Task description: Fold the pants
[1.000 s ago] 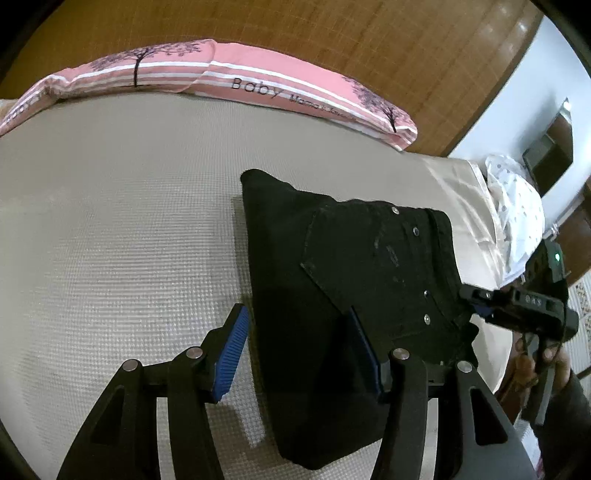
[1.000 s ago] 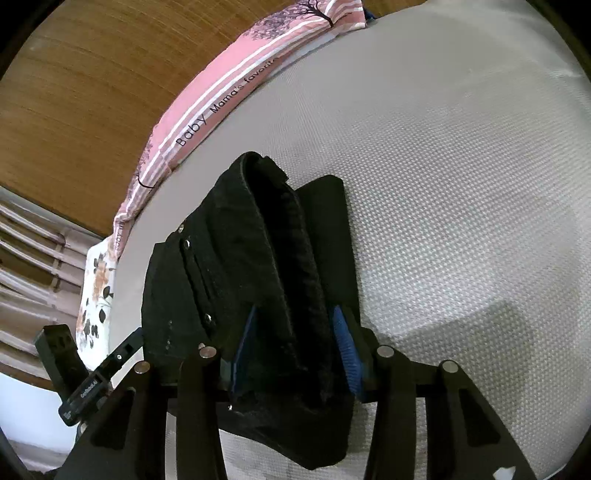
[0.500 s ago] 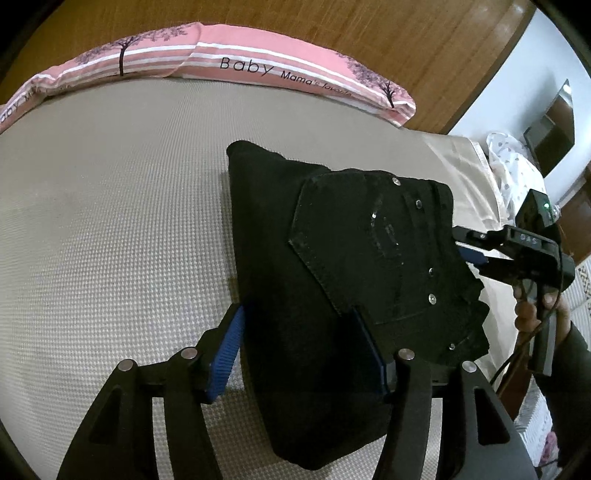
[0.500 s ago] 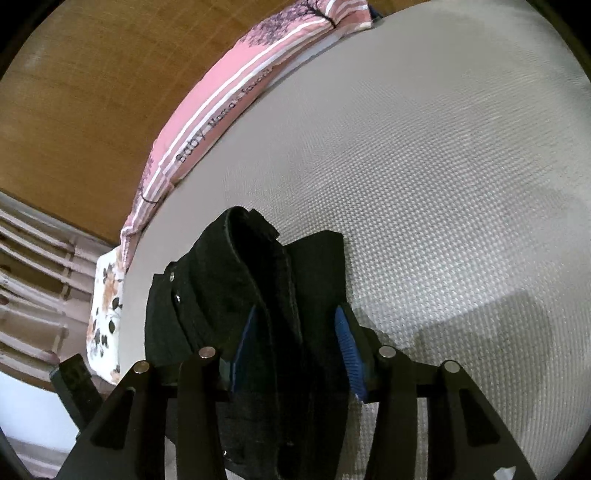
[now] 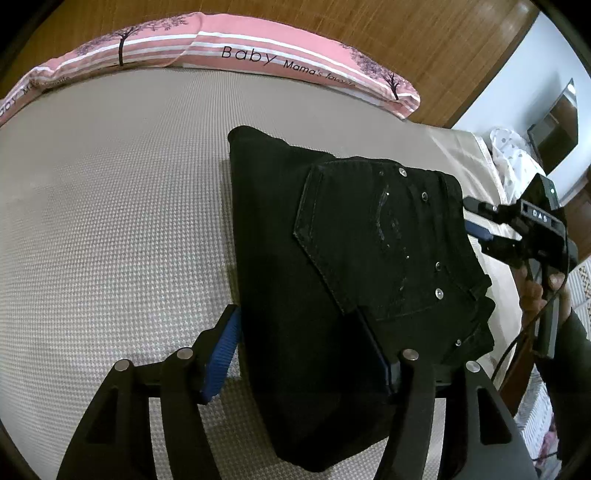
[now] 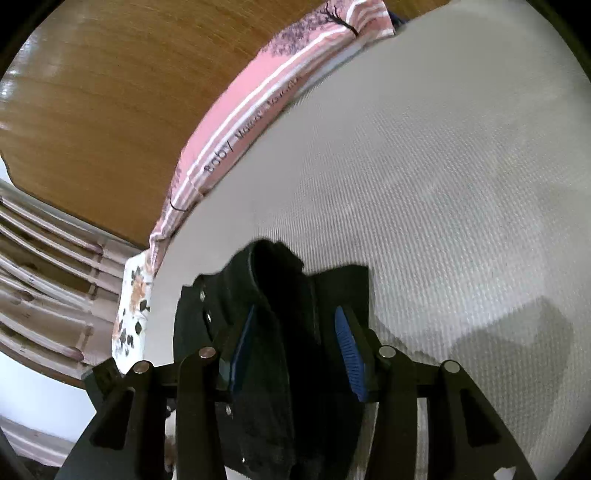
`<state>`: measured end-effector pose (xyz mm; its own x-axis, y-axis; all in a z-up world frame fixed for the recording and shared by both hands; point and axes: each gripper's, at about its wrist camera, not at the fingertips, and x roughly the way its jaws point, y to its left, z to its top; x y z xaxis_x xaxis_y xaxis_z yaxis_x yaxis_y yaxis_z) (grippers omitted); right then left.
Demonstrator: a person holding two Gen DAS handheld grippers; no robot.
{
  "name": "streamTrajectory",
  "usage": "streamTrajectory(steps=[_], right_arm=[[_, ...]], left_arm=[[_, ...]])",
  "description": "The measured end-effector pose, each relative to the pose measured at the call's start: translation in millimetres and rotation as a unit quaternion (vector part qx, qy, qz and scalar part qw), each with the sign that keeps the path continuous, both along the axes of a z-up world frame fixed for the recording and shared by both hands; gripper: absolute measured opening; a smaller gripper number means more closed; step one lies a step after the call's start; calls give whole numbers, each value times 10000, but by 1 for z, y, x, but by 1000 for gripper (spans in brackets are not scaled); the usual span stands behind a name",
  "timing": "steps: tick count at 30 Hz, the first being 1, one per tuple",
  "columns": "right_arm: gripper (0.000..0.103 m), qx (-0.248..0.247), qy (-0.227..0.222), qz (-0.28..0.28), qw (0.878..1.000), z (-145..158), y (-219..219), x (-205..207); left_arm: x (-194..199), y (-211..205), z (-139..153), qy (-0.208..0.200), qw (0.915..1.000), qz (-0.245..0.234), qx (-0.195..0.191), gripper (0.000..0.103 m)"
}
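Note:
Black pants lie folded into a thick stack on the grey bed, back pocket and rivets on top. My left gripper is open, its blue pads straddling the near left part of the stack. My right gripper is open too, its pads on either side of the raised waistband edge of the pants. In the left wrist view the right gripper sits at the pants' right edge, held by a hand.
A pink striped pillow lies along the wooden headboard at the far side of the bed. A white spotted cloth and a floral cloth lie off the bed's edge. Grey mattress spreads to the left.
The right gripper has drawn back and tilted up, so the pants fill less of its view. The left gripper has edged closer over the stack. Both stayed open.

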<state>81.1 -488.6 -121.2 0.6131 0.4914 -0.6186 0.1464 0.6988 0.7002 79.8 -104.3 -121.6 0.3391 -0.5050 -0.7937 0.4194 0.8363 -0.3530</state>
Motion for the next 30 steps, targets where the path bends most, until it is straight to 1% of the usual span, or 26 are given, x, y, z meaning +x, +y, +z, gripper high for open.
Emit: streamTrajectory(steps=[3, 8, 10, 13, 15, 17, 18, 20, 21, 23, 24, 27, 30], right_arm=[[42, 135, -49, 84, 9999, -1, 1, 8], [42, 18, 43, 327, 9995, -5, 12, 17], [42, -23, 81, 450, 9990, -6, 12, 15], [39, 9, 234, 624, 9978, -11, 14, 9], [37, 98, 455, 915, 9947, -21, 21, 3], [37, 161, 394, 1018, 9939, -23, 26, -7], [37, 249, 431, 1069, 9930, -24, 27, -11], [34, 339, 423, 1009, 9934, -27, 31, -18], [28, 359, 449, 966, 9937, -28, 33, -21], [24, 276, 490, 660, 9962, -26, 36, -27], [21, 120, 444, 526, 9976, -20, 41, -30], [16, -349, 265, 343, 9985, 2, 55, -39], [14, -624, 152, 186, 9978, 22, 63, -52]], left_arm=[[2, -1, -2, 43, 10000, 6, 1, 64], [5, -2, -5, 86, 10000, 25, 7, 66], [6, -2, -5, 99, 9999, 24, -11, 66], [7, -2, -6, 112, 9999, 29, -28, 67], [7, -3, -7, 122, 9999, 33, -34, 67], [7, -3, -7, 120, 9999, 33, -36, 67], [6, -2, -7, 114, 9999, 32, -35, 67], [6, -2, -7, 108, 9999, 31, -33, 67], [6, -2, -7, 101, 9999, 29, -34, 67], [5, -3, -5, 66, 10000, 17, -17, 67], [4, -3, -4, 49, 10000, 2, -32, 67], [2, -1, 3, -80, 9999, -35, -70, 67], [-1, -1, 15, -269, 9994, -108, -197, 67]])
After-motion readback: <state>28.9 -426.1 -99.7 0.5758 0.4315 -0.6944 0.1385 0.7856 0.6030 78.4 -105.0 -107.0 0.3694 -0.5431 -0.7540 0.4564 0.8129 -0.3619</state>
